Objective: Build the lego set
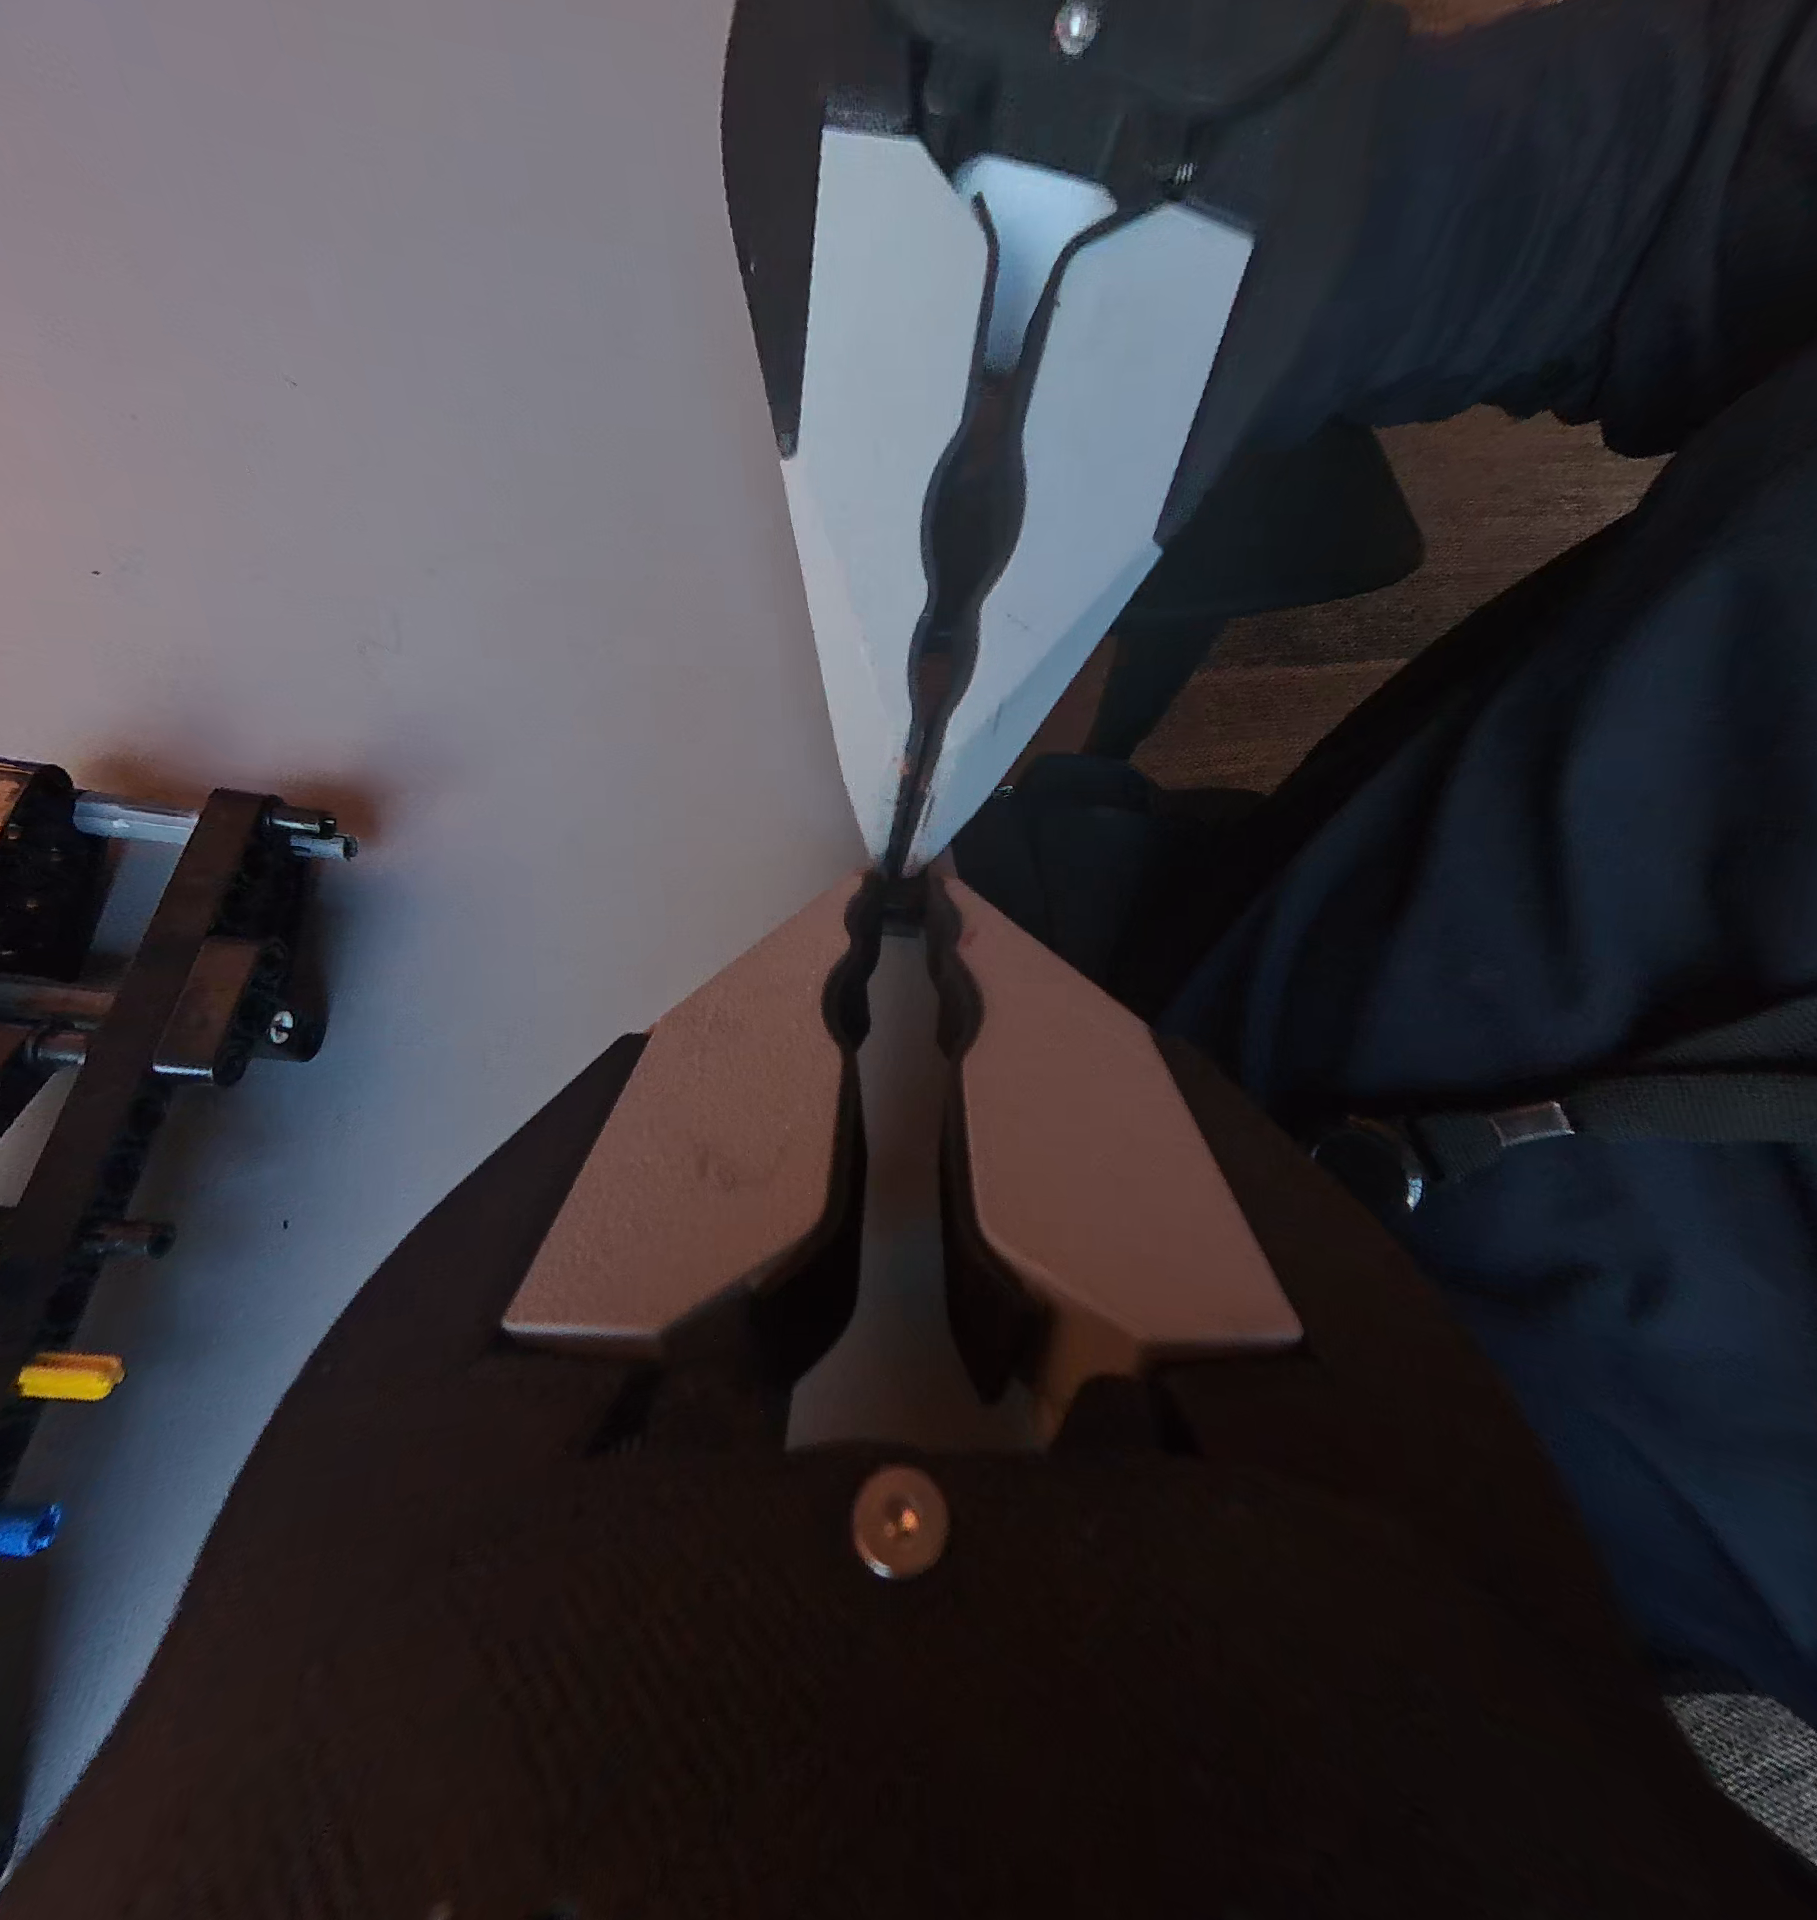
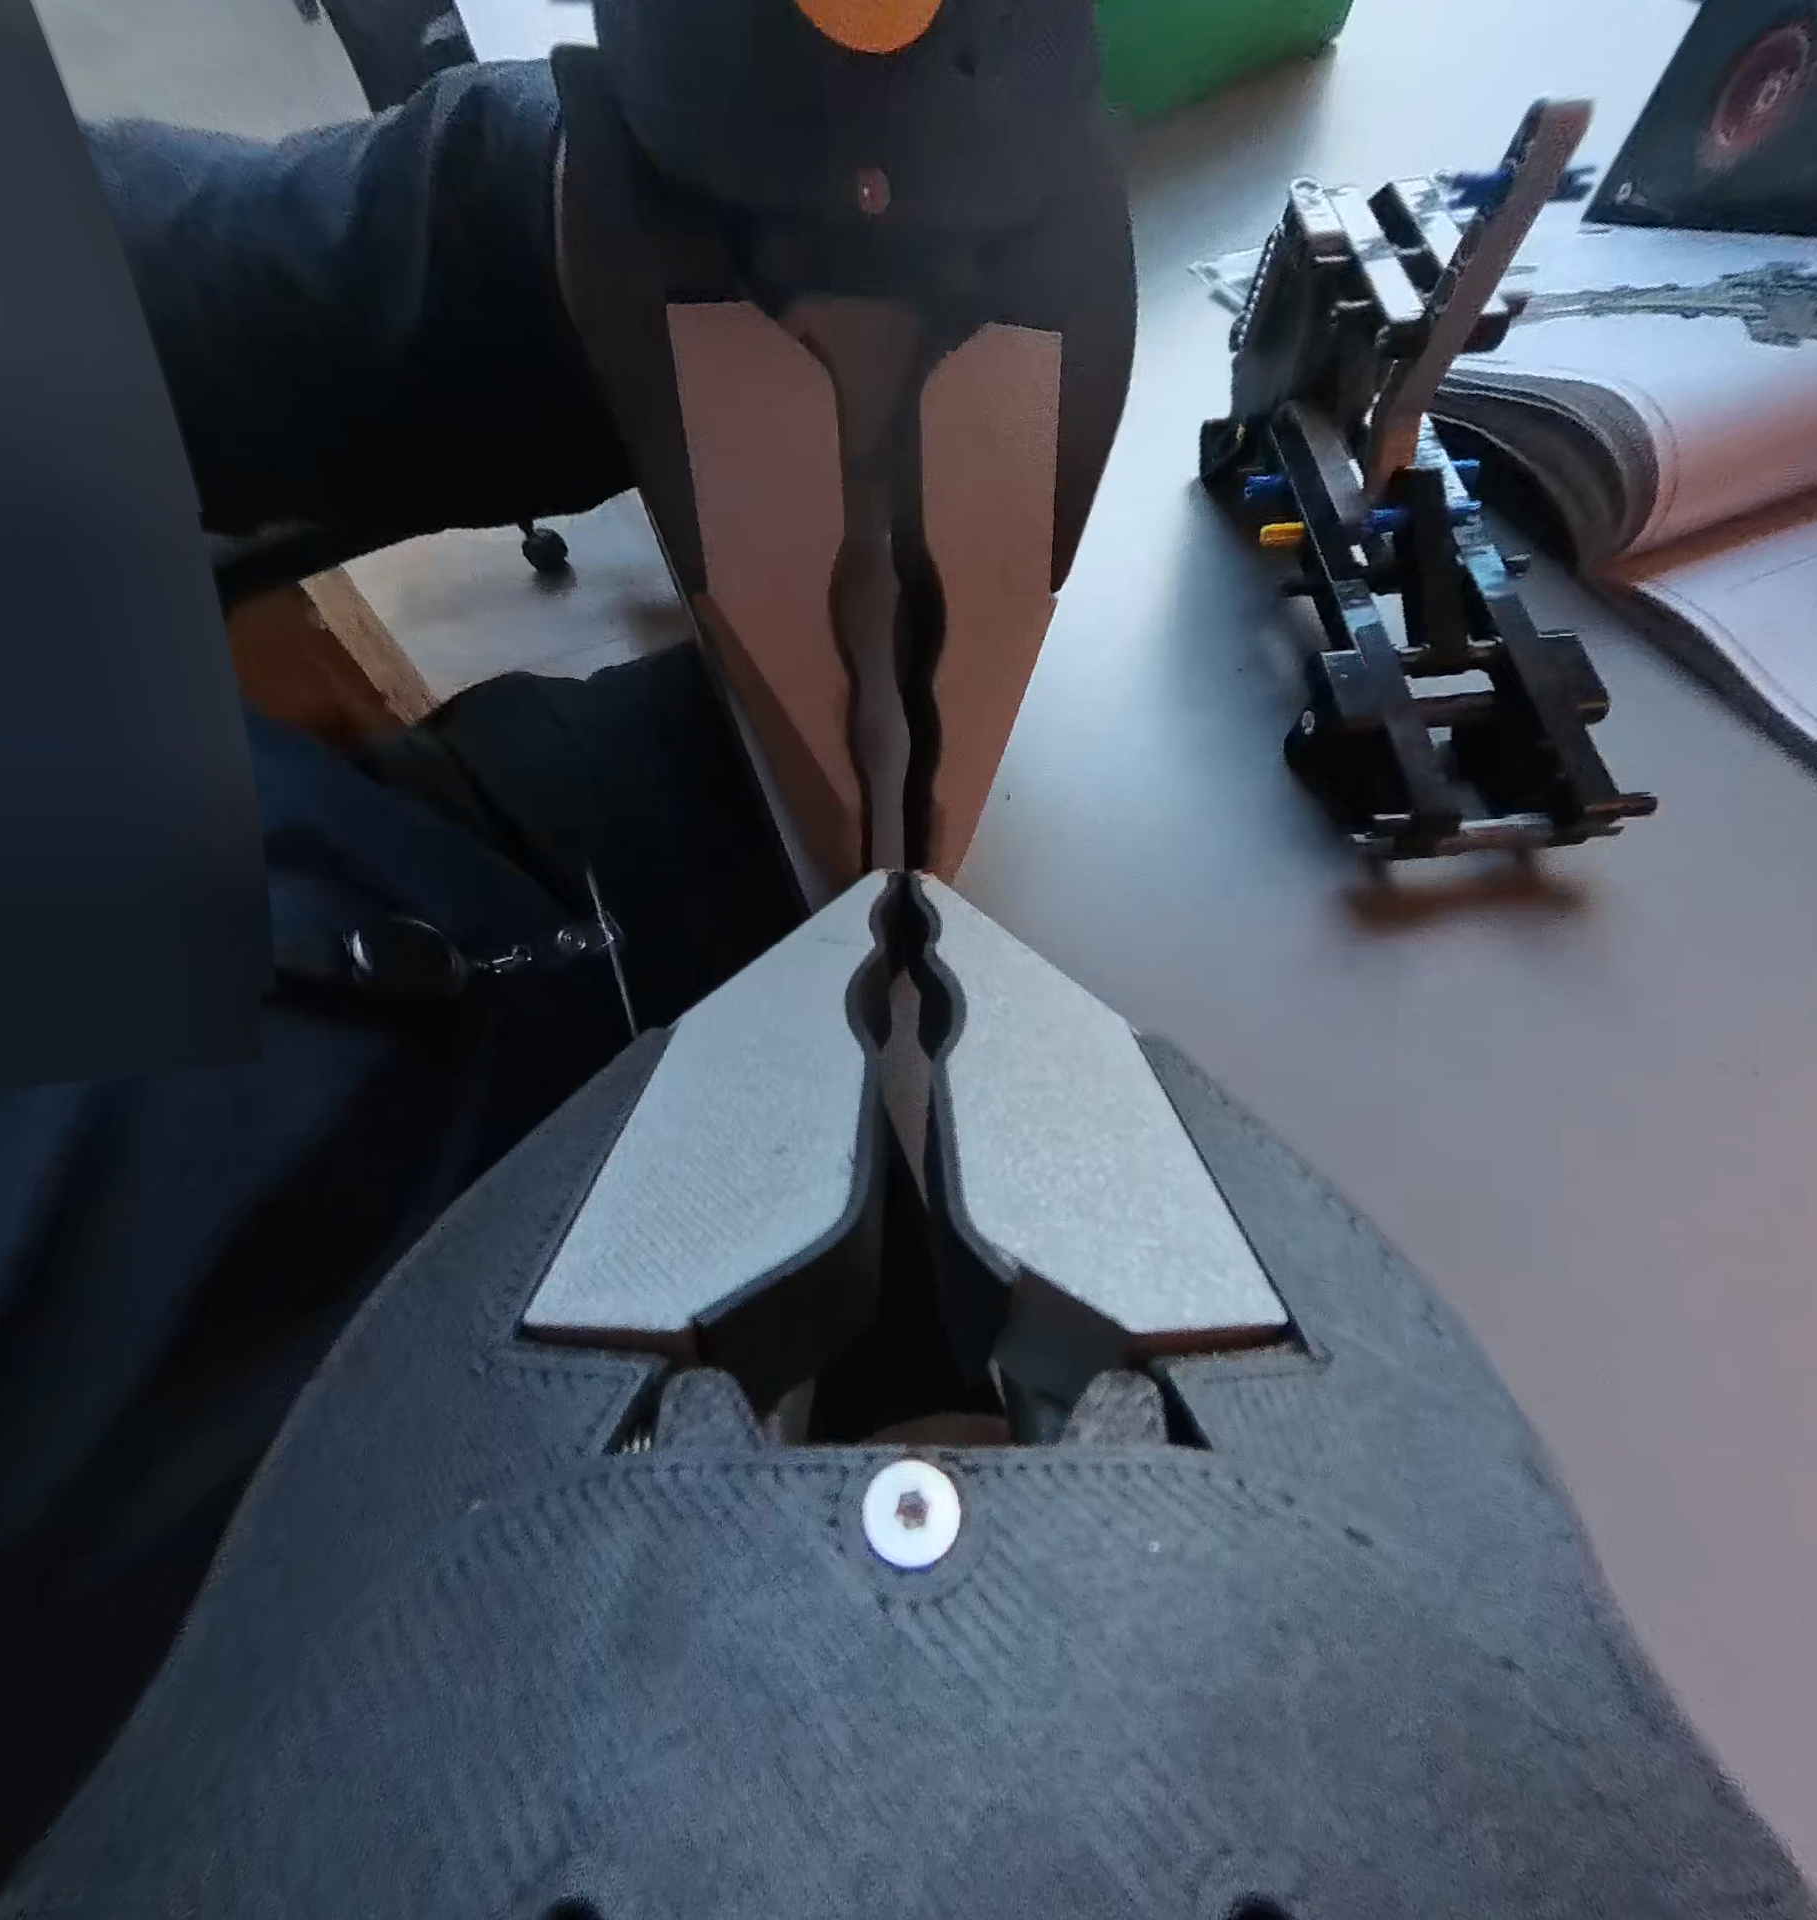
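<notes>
My left gripper [image 1: 899, 902] and my right gripper [image 2: 904, 883] meet tip to tip above the white table's [image 1: 364, 416] edge. The left one is shut on a small black piece [image 1: 901, 918] at its fingertips. The right gripper [image 1: 902, 857] comes from the top of the left wrist view, shut, with its tips touching that piece; whether it grips it I cannot tell. In the right wrist view the left gripper [image 2: 896, 852] reaches down from the top. The black lego frame [image 2: 1403, 582] with blue and yellow pins lies on the table, also in the left wrist view [image 1: 156, 987].
An open instruction booklet [image 2: 1714, 436] lies behind the lego frame at the right. A green box [image 2: 1216, 52] stands at the far edge. A person in dark clothing [image 1: 1558, 935] sits close by the table edge, with a chair and floor below. My left and right fingertips are right by each other.
</notes>
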Motion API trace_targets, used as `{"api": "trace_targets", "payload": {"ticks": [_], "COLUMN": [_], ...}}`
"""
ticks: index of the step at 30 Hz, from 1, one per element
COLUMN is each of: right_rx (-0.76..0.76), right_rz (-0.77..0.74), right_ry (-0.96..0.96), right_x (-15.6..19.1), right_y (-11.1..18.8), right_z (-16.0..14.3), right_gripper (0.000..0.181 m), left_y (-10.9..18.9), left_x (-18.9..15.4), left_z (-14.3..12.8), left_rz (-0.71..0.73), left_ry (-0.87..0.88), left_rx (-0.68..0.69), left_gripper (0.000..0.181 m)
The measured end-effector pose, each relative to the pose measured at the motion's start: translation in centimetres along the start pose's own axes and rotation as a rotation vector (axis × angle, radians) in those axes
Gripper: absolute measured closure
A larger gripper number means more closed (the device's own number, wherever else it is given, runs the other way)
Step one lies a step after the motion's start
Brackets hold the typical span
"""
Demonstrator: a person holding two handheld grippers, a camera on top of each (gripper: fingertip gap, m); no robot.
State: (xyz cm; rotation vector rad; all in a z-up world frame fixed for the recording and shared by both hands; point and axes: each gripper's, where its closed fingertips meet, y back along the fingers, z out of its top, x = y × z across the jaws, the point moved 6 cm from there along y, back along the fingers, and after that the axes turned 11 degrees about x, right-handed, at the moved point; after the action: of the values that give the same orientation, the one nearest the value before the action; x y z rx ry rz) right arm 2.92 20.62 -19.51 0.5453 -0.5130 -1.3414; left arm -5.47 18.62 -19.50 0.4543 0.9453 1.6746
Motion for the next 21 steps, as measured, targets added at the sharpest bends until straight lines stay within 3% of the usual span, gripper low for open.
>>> {"api": "trace_targets", "payload": {"ticks": [4, 7, 9, 13, 18, 21], "right_rx": [-0.104, 0.014, 0.01, -0.148, -0.152, -0.175], "right_rz": [0.013, -0.03, -0.037, -0.056, -0.069, -0.047], "right_ry": [-0.007, 0.001, 0.01, -0.022, -0.038, -0.055], "right_x": [0.0, -0.3, -0.3, -0.8, -1.1, -1.2], "right_y": [1.3, 0.0, 0.4, 2.2, 2.6, 2.7], "right_z": [1.2, -0.5, -0.3, 1.4, 0.6, 0.5], "right_gripper": [0.181, 0.181, 0.181, 0.181, 0.181, 0.181], "left_y": [0.0, 0.0, 0.0, 0.0, 0.2, 1.4], "left_x": [0.0, 0.0, 0.0, 0.1, 0.4, 1.1], "left_z": [0.0, 0.0, 0.0, 0.0, -0.1, 0.1], "left_rz": [-0.002, -0.009, -0.005, 0.001, 0.008, -0.045], "left_ry": [0.002, -0.001, 0.0, 0.002, 0.026, 0.104], "left_rx": [-0.001, 0.0, -0.002, -0.003, -0.012, -0.114], "left_gripper": [0.176, 0.176, 0.176, 0.176, 0.176, 0.177]}}
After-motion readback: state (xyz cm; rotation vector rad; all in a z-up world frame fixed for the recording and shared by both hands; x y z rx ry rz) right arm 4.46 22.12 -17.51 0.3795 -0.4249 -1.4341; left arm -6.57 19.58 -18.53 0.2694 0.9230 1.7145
